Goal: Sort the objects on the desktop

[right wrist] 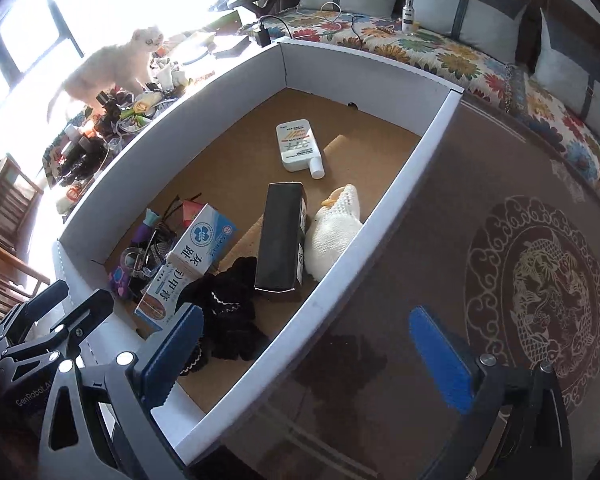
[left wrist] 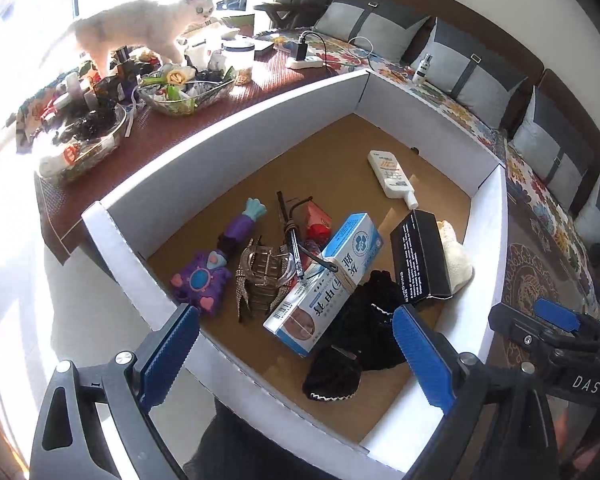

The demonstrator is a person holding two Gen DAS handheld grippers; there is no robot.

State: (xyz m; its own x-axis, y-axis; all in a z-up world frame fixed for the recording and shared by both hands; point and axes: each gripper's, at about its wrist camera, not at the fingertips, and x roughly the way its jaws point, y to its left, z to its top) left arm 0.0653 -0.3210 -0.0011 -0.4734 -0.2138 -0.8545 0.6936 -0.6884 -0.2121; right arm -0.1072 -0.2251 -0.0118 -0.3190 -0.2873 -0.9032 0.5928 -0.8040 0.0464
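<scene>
A white-walled cardboard box (left wrist: 228, 136) (right wrist: 380, 240) holds the objects: a blue-and-white carton (left wrist: 324, 280) (right wrist: 188, 264), a black box (left wrist: 420, 256) (right wrist: 280, 236), black fabric (left wrist: 364, 332) (right wrist: 228, 312), a cream knitted item (left wrist: 456, 256) (right wrist: 332, 232), a white bottle (left wrist: 392, 176) (right wrist: 298, 148), a purple toy (left wrist: 204, 280), a silver buckle piece (left wrist: 264, 276). My left gripper (left wrist: 296, 356) is open above the box's near wall, empty. My right gripper (right wrist: 308, 352) is open and empty, straddling the box's right wall over the carpet.
A white cat (left wrist: 140, 28) (right wrist: 112, 68) stands on the dark table (left wrist: 220, 104) beside glass bowls of clutter (left wrist: 184, 88). A floral sofa with grey cushions (left wrist: 480, 76) (right wrist: 440, 48) runs behind. A dragon-patterned carpet (right wrist: 540, 280) lies right of the box.
</scene>
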